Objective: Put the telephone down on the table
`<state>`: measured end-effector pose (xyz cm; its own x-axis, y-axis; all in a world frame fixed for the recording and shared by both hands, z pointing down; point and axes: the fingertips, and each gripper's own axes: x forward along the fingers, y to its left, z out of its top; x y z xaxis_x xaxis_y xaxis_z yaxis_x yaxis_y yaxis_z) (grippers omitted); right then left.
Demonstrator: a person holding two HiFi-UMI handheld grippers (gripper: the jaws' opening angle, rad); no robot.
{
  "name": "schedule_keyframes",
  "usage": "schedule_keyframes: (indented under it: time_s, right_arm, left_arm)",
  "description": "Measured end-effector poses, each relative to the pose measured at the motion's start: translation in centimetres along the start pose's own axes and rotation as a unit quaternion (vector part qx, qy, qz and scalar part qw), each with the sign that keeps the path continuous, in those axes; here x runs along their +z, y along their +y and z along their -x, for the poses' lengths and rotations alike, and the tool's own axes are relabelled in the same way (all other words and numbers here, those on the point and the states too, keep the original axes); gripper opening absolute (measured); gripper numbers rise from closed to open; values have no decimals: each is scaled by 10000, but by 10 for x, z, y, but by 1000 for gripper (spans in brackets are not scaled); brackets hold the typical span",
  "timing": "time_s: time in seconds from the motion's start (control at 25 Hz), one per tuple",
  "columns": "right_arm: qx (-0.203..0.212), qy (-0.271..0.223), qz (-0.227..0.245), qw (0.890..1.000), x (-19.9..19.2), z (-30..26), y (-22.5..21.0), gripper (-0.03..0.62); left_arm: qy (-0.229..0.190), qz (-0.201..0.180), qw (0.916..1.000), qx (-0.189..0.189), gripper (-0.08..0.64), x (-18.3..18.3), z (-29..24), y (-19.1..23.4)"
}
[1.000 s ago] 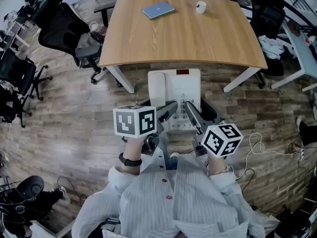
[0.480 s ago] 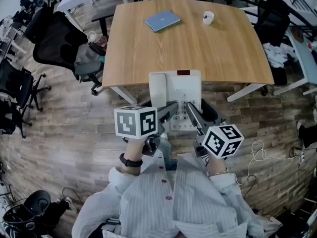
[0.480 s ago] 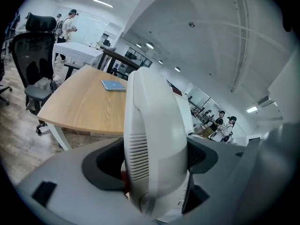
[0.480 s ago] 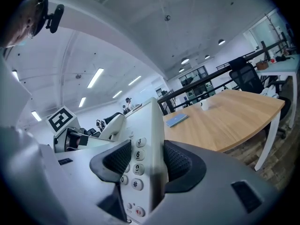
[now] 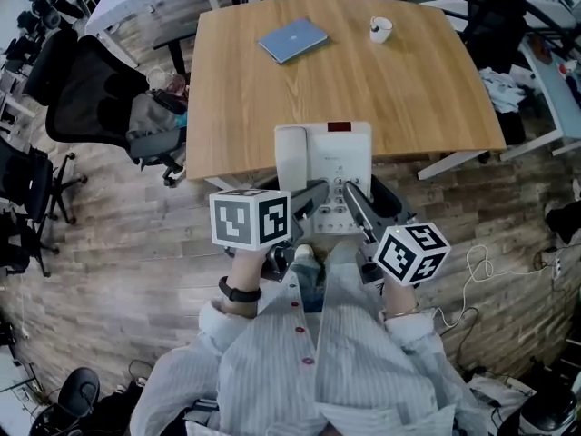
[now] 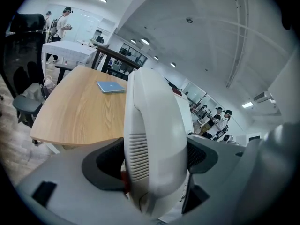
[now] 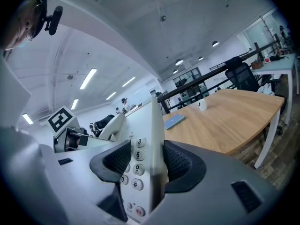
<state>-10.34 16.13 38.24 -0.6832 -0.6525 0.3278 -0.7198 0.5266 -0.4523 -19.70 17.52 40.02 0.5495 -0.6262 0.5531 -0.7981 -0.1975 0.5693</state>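
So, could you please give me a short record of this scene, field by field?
telephone: white, carried in the air at the near edge of the table
left gripper: shut on the telephone, at its handset side
right gripper: shut on the telephone, at its keypad side
table: wooden, with a blue notebook and a white cup at its far side
task state: telephone not yet set down

telephone: white, handset along its left | keypad up, level | aloft at wooden table near edge
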Motion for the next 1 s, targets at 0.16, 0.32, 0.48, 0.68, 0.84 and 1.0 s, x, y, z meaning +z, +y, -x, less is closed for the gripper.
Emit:
schedule_keyframes:
  time_s: [0.16, 0.32, 0.48, 0.68, 0.84, 1.0]
  right_arm:
    - [-219, -56, -96, 9997, 5, -1, -18, 235]
    - [-341, -104, -181, 9992, 6, 2, -39, 235]
    - [-365, -154, -229, 9990, 12, -5, -60, 235]
    - [-373, -190, -203, 9989, 49, -30, -100, 235]
    - [-344, -145, -168, 9992, 85, -50, -136, 235]
    - [-313, -124, -156, 9993, 122, -65, -180, 235]
  left_arm:
    - [148, -81, 9997, -161, 379, 7, -20, -4]
    - [256, -153, 9993, -229, 379, 8, -42, -11]
    - [290, -230, 9990, -237, 379, 16, -63, -12]
    - [242, -264, 9990, -263, 379, 59, -105, -17]
    - [210, -232, 9992, -263, 379, 98, -143, -24]
    - [179, -224, 9993, -234, 379, 134, -187, -37]
